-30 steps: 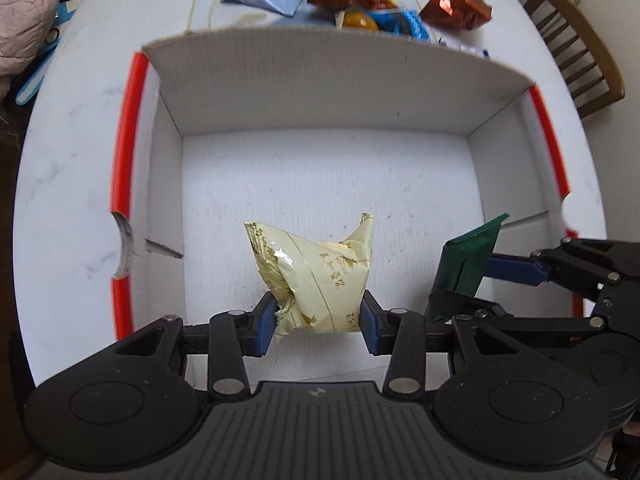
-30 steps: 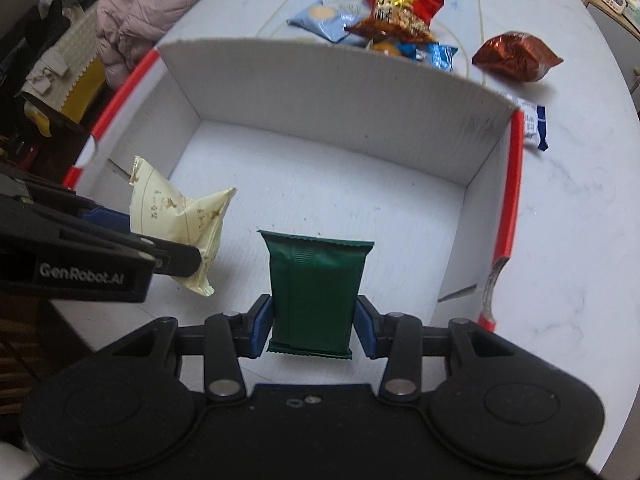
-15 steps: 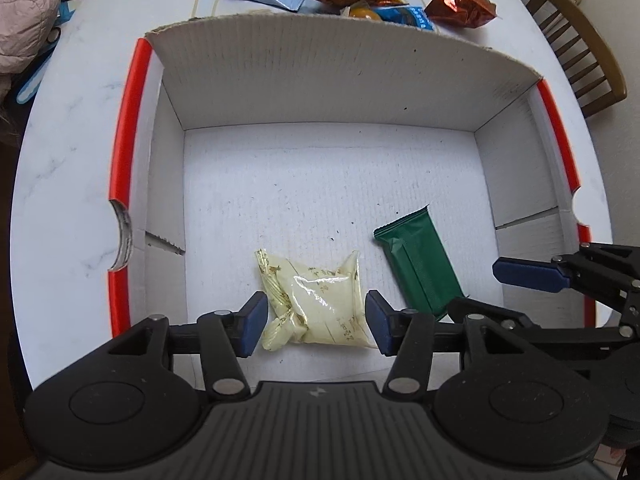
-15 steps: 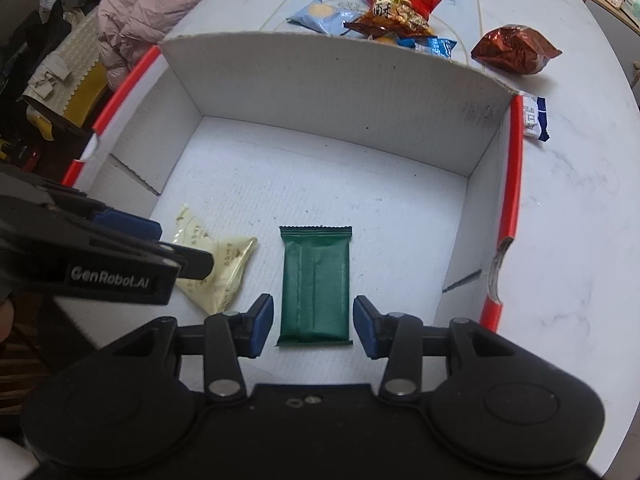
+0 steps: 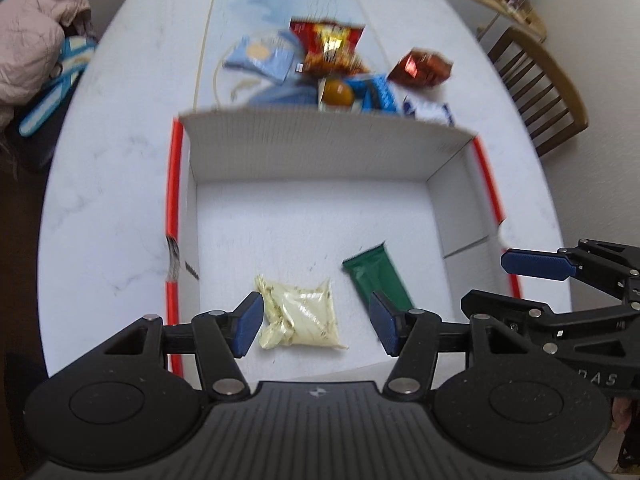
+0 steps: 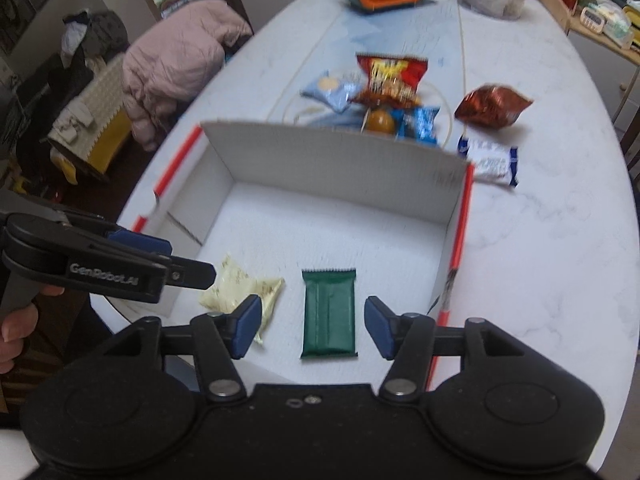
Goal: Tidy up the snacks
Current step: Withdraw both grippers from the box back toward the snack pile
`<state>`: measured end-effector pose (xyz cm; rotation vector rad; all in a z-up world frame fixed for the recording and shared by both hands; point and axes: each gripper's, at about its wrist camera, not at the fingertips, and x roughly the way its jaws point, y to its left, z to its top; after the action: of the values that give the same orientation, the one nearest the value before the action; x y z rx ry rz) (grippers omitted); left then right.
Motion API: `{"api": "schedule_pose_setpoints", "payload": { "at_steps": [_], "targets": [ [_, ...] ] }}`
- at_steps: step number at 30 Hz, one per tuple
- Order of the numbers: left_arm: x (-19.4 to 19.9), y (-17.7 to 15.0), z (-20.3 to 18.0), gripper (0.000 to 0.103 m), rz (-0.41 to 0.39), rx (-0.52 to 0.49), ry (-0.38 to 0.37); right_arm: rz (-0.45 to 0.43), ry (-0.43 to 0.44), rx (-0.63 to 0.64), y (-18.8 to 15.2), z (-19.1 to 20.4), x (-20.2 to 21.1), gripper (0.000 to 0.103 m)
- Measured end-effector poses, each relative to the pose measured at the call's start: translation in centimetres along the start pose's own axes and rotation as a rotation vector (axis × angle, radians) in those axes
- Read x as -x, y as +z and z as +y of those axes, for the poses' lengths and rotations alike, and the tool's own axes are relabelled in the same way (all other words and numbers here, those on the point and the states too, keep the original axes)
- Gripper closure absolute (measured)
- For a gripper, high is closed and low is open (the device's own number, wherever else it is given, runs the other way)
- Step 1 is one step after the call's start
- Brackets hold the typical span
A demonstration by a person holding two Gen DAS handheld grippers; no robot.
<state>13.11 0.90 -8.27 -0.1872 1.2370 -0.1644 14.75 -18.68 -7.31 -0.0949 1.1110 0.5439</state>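
Looking down from the left wrist, the left hand-held gripper (image 5: 316,326) hangs above the near end of a white cardboard box (image 5: 312,148) with red edges; its jaws are opening and press on nothing. A pale yellow snack packet (image 5: 302,320) lies flat on the box floor, seen between the blue pads (image 5: 248,324) but clear of them. Just to its right a dark green wrapped bar (image 5: 378,276) lies flat too, angled. The right hand-held gripper (image 5: 520,280) reaches in from the right edge, above the box's right wall. Beyond the far wall, loose snacks sit on the white counter (image 5: 120,184): a red chip bag (image 5: 330,46), a light blue packet (image 5: 260,58), a brown foil bag (image 5: 422,68) and a blue packet (image 5: 378,92).

From the right wrist, the right hand-held gripper (image 6: 312,328) also hangs over the box (image 6: 332,160), jaws opening, nothing gripped. The green bar (image 6: 329,314) lies flat between its pads without touching them. The yellow packet (image 6: 240,290) lies just left of the bar, partly hidden by the left pad. The left hand-held gripper (image 6: 168,260) comes in from the left above that packet, held by a person's hand (image 6: 16,328). A white and blue packet (image 6: 490,160) rests on the counter (image 6: 560,260) beside the box's far right corner.
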Motion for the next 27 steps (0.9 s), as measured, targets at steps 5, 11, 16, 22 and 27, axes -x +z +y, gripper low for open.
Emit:
{"api": "schedule_pose_setpoints", "payload": {
  "at_steps": [5,11,16,22,27],
  "targets": [
    [3.8,1.3,-0.7,0.037,-0.094,-0.013,-0.009,-0.067,-0.006,0.000,1.1,-0.5,2.6,0.039],
    [7.7,3.8,-1.8,0.035,-0.181,-0.037,-0.013,-0.152,-0.025,-0.001,3.3,-2.0,6.0,0.029],
    [10.0,6.5,-2.8,0.029,-0.237,-0.053,-0.006,-0.213,-0.050,-0.015,5.8,-3.8,8.2,0.017],
    [10.4,10.3,-3.7,0.026,-0.278,-0.037,-0.010,-0.246,-0.090,-0.034,8.7,-6.3,9.1,0.005],
    [8.7,14.1,-4.6,0.026,-0.259,-0.022,0.021,-0.239,-0.108,-0.051,11.4,-9.0,8.2,0.005]
  ]
}}
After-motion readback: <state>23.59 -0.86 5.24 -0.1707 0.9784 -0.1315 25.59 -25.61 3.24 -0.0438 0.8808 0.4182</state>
